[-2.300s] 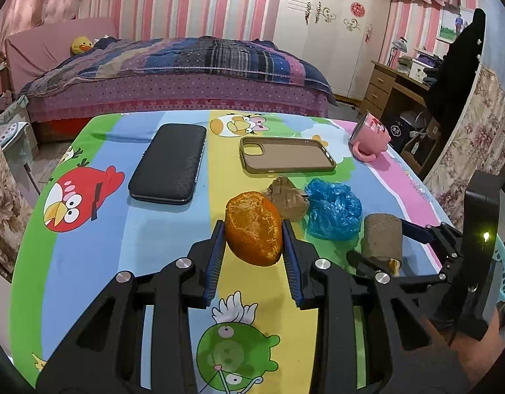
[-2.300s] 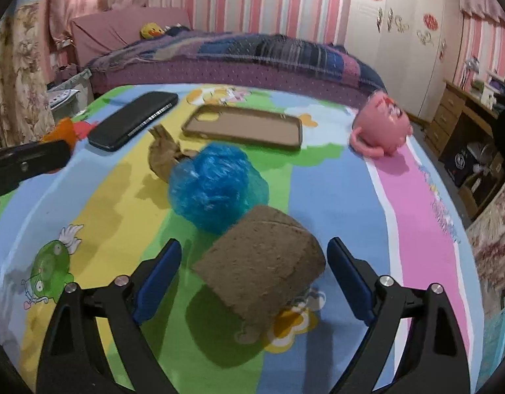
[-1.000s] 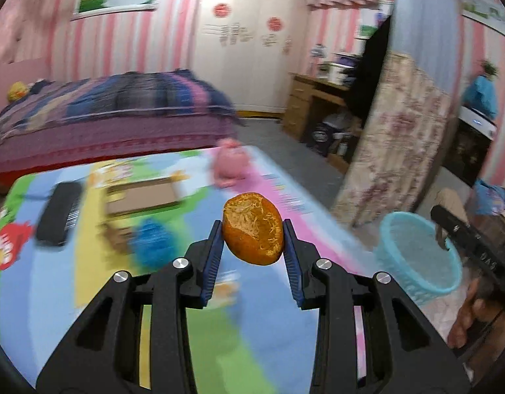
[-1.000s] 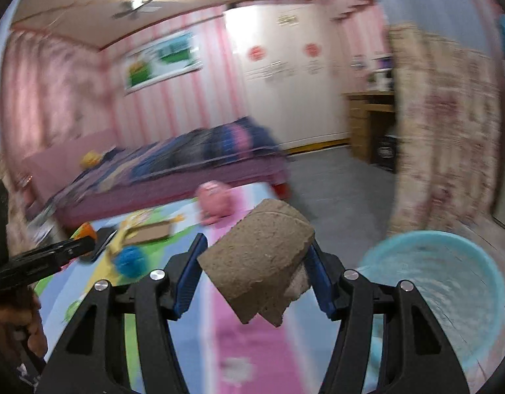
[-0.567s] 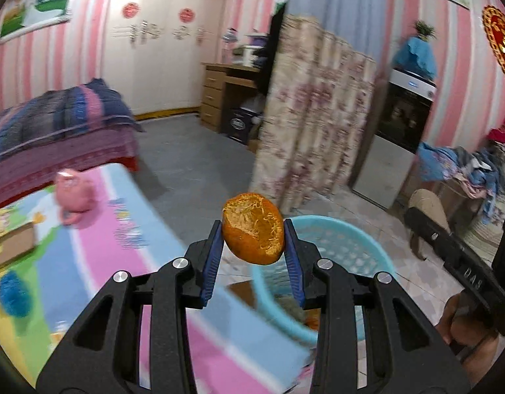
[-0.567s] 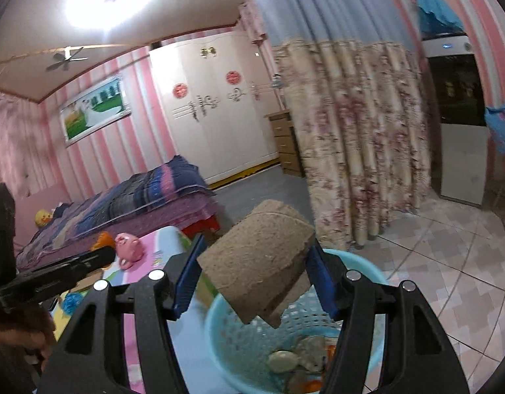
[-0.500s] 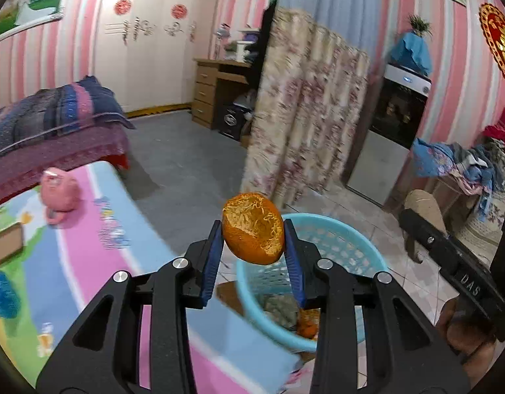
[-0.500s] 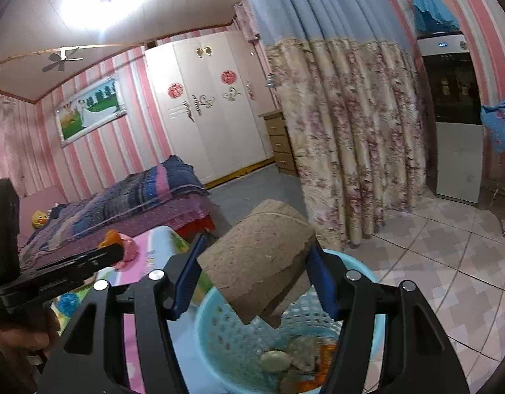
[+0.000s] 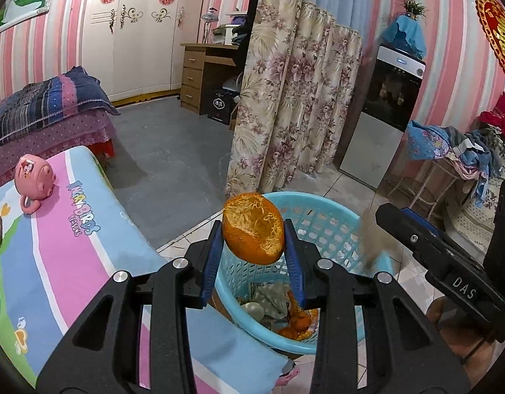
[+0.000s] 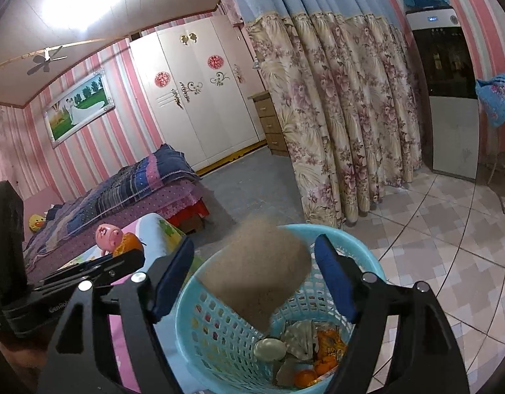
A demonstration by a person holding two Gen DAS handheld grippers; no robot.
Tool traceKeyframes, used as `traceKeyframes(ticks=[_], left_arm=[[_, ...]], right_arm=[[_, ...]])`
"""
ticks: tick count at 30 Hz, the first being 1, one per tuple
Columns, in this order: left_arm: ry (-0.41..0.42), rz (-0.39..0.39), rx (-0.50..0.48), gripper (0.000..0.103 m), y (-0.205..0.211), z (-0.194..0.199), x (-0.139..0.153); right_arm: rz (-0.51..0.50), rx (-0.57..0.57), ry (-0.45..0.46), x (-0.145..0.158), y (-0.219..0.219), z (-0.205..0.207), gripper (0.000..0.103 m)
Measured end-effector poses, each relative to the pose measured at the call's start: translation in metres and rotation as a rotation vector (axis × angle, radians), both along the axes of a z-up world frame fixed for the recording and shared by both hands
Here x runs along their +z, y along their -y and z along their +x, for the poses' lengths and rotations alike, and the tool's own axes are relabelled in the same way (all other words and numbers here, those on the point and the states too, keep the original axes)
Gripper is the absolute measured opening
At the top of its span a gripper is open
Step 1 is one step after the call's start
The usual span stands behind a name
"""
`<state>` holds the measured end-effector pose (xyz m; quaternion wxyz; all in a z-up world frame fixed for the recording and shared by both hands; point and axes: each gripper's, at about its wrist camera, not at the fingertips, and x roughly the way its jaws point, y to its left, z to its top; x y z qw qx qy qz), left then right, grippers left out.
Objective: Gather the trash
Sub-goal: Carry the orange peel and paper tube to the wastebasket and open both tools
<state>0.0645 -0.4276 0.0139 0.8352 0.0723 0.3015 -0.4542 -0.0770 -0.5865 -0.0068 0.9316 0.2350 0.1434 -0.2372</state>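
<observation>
Right gripper (image 10: 254,274): jaws spread wide, brown paper wad (image 10: 257,271) blurred and loose between them, above the blue basket (image 10: 199,295). Left gripper (image 9: 252,249) clamps the orange peel (image 9: 252,226) over the basket's near rim. Risk: an early release there would probably drop the peel outside the basket.

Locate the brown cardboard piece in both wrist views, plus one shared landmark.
Left wrist: cardboard piece at right of centre, blurred, over the blue laundry-style basket's right rim.
Right wrist: cardboard piece low centre, blurred, between the open blue pads, above the basket.
Shared landmark: the basket; also the floral curtain.
</observation>
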Motion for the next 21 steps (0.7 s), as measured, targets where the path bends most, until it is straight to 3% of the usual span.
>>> traceKeyframes(ticks=[11,13,14,15,21], left_arm=[[-0.018,0.034,-0.084,0.036,0.019,-0.011,-0.011],[-0.013,0.024,-0.098,0.05,0.02,-0.014,-0.01],[-0.007,0.016,-0.094,0.069,0.02,-0.015,-0.008],[0.0,0.008,-0.083,0.081,0.019,-0.015,-0.006],[0.007,-0.024,-0.036,0.082,0.001,-0.005,0.003]], right_arm=[[0.03,-0.113,0.024,-0.001,0.009,-0.018,0.075],[0.033,-0.112,0.016,-0.002,0.01,-0.017,0.075],[0.03,-0.112,0.012,-0.003,0.01,-0.016,0.075],[0.03,-0.11,0.011,-0.002,0.011,-0.016,0.075],[0.018,-0.099,0.006,-0.001,0.008,-0.012,0.075]])
